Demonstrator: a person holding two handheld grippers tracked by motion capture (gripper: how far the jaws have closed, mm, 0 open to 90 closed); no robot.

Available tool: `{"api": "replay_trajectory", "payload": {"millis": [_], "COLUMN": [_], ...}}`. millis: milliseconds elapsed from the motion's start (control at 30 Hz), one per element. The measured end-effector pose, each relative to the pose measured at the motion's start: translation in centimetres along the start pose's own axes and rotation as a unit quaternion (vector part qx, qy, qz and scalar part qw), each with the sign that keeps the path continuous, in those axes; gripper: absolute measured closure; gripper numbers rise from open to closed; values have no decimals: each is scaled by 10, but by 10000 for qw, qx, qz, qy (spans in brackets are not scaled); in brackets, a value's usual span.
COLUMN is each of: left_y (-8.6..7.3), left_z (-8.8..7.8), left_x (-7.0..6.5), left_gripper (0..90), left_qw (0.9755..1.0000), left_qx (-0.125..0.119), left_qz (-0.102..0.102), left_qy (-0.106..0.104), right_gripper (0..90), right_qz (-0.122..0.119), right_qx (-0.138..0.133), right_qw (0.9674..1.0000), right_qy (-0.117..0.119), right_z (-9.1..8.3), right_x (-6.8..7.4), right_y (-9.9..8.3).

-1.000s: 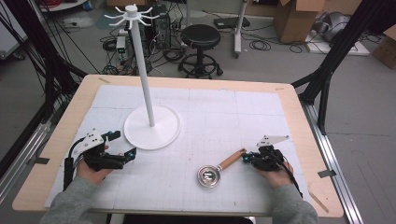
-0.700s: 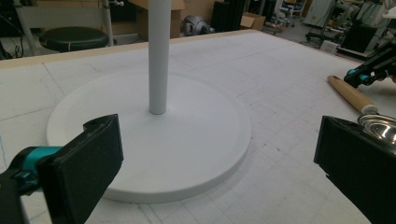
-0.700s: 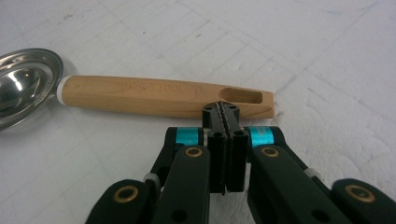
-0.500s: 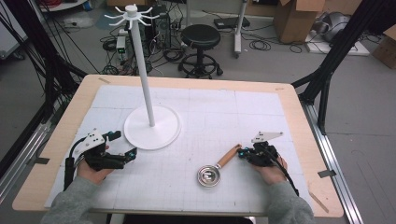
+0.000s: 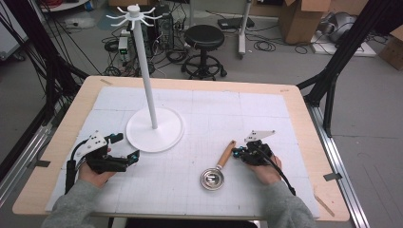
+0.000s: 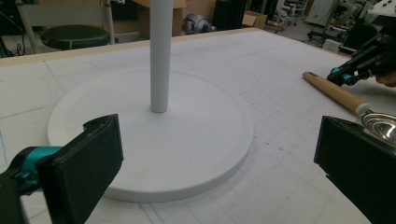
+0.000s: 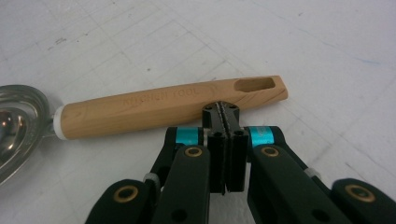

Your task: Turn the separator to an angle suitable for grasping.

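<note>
A metal scoop (image 5: 212, 179) with a wooden handle (image 5: 226, 154) lies on the white mat at front right. My right gripper (image 5: 236, 153) is shut with nothing between its jaws. In the right gripper view its tip (image 7: 225, 112) rests against the near side of the handle (image 7: 163, 109), close to the slotted end, with the bowl (image 7: 18, 126) at the left edge. My left gripper (image 5: 126, 146) stands open and holds nothing, just in front of the white stand's round base (image 5: 154, 129). In the left gripper view the base (image 6: 154, 140) lies between its jaws.
The stand's thin pole (image 5: 147, 80) rises to a ring of hooks (image 5: 134, 13) well above the table. The wooden table edge (image 5: 304, 114) frames the mat. Behind the table are a stool (image 5: 203, 38), cables and cardboard boxes on the floor.
My right gripper has shifted a little left, and the free end of the scoop's handle has swung left with it. The bowl and my left gripper have stayed put.
</note>
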State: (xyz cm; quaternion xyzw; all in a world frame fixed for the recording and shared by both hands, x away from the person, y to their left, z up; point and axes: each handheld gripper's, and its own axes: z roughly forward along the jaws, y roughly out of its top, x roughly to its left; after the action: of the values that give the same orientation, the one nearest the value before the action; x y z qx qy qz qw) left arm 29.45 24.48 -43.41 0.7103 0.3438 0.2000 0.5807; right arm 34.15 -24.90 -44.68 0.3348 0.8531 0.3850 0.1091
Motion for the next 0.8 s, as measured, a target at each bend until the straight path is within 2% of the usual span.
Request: {"api": "replay_trajectory", "payload": {"millis": [800], "left_y": [0], "left_z": [0], "left_x": [0], "left_gripper": [17], "left_qw": [10000], "left_qx": [14], "left_qz": [-7], "left_qy": [25], "right_gripper": [900], "right_qz": [-183], "right_qx": [-16], "right_qw": [9995], "right_qy": [263], "right_z": [32], "right_x": [18], "right_y": [27]}}
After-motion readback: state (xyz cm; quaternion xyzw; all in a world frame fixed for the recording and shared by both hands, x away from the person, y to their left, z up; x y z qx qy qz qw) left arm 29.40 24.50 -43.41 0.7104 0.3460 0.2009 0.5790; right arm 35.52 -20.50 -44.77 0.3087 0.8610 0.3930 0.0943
